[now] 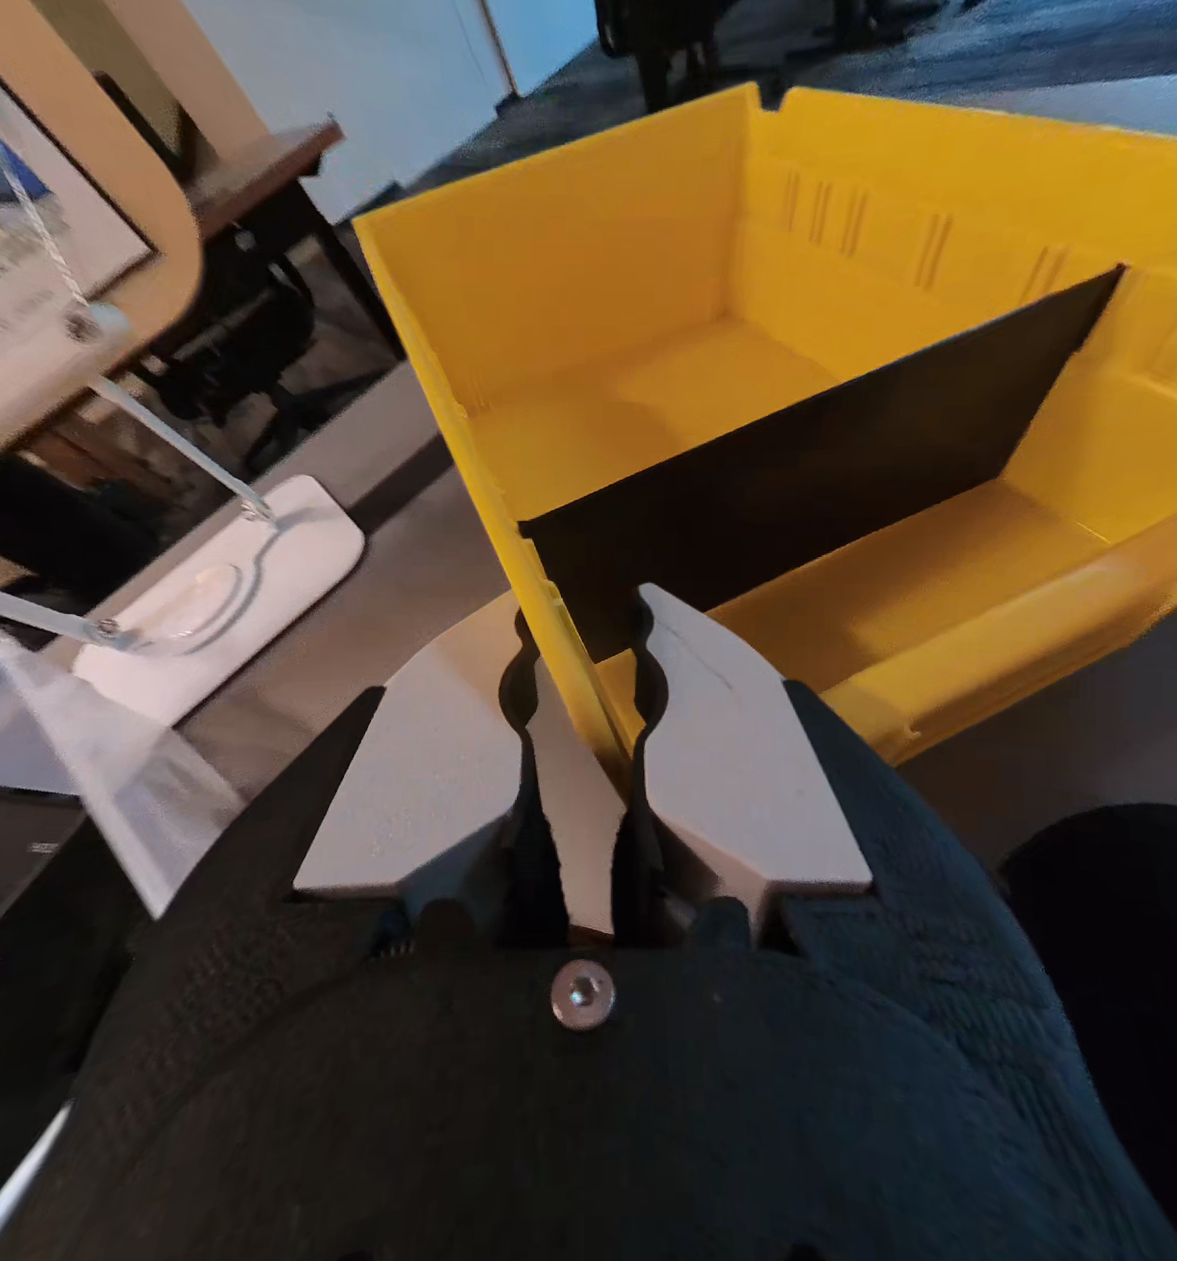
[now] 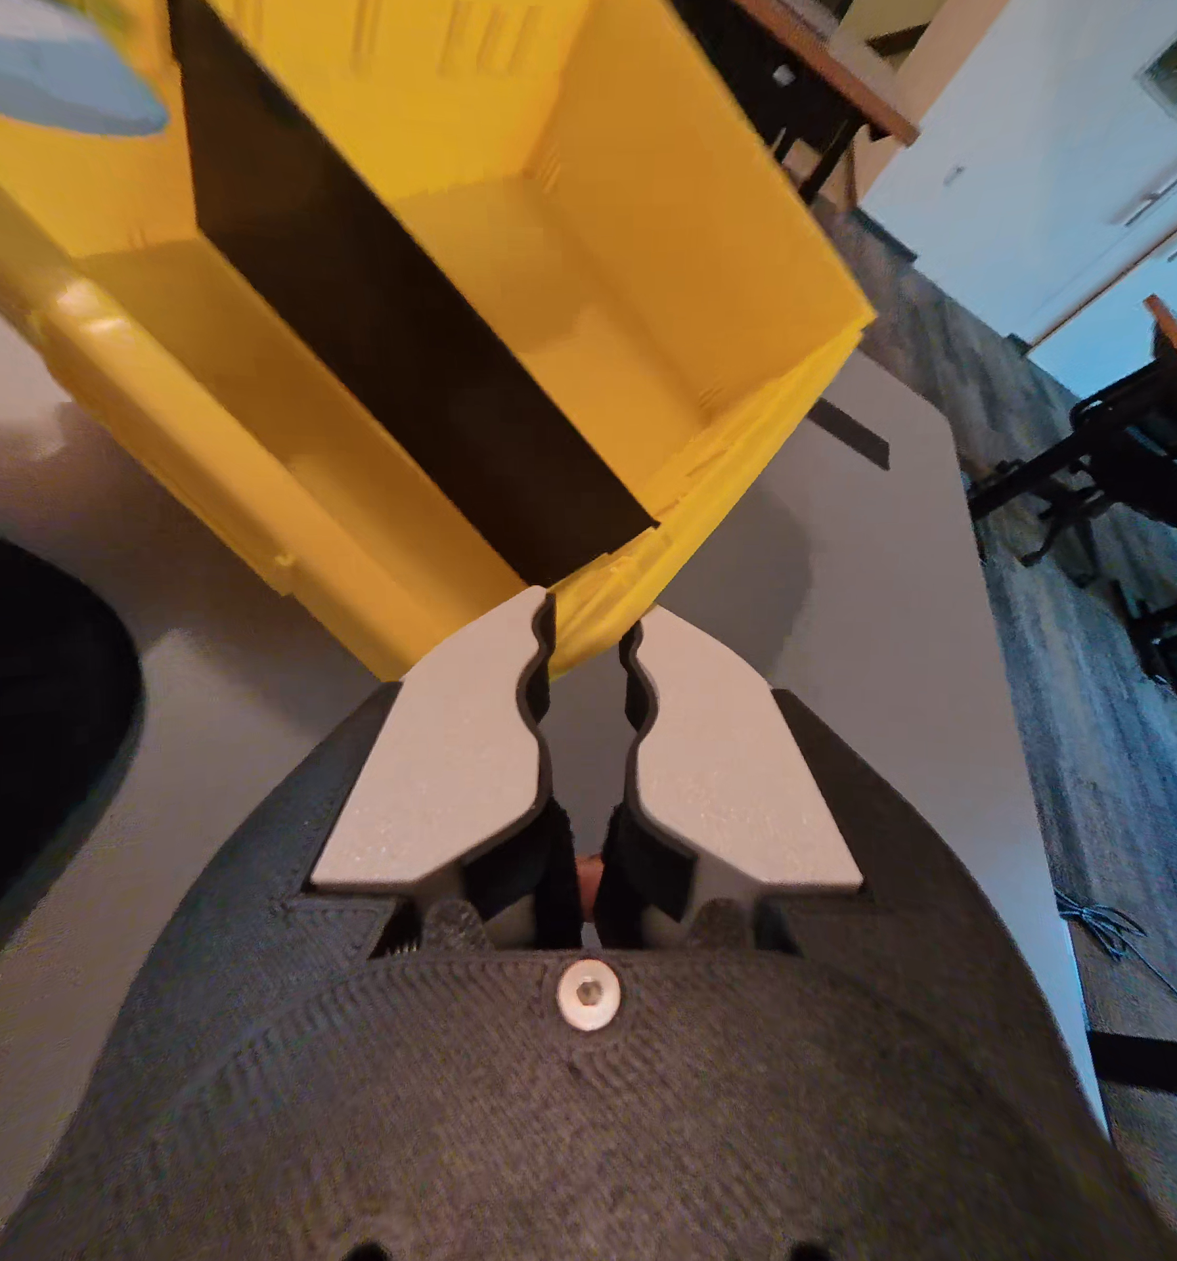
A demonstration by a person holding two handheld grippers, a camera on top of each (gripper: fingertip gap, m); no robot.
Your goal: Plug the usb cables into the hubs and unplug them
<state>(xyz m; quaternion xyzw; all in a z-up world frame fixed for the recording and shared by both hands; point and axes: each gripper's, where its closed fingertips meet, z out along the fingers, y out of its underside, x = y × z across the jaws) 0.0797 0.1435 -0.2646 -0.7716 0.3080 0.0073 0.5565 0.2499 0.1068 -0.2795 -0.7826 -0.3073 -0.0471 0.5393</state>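
Observation:
A yellow plastic bin [image 1: 572,239] with a black divider [image 1: 811,464] across its middle fills both views, and both of its compartments are empty. My left gripper [image 1: 582,607] straddles the bin's left side wall next to the divider's end, shut on that wall. My right gripper [image 2: 592,611] is shut on the rim of the opposite side wall of the bin [image 2: 640,170], again by the divider [image 2: 401,327]. The bin looks tilted, and a shadow lies under it on the table. No usb cable or hub shows in either view.
The grey table [image 2: 879,614] ends at an edge on the right, with floor, desks and office chairs [image 2: 1132,471] beyond. A white lamp base [image 1: 231,587] stands left of the bin. A dark rounded shape [image 1: 1118,969] sits at the near side, also in the right wrist view [image 2: 26,682].

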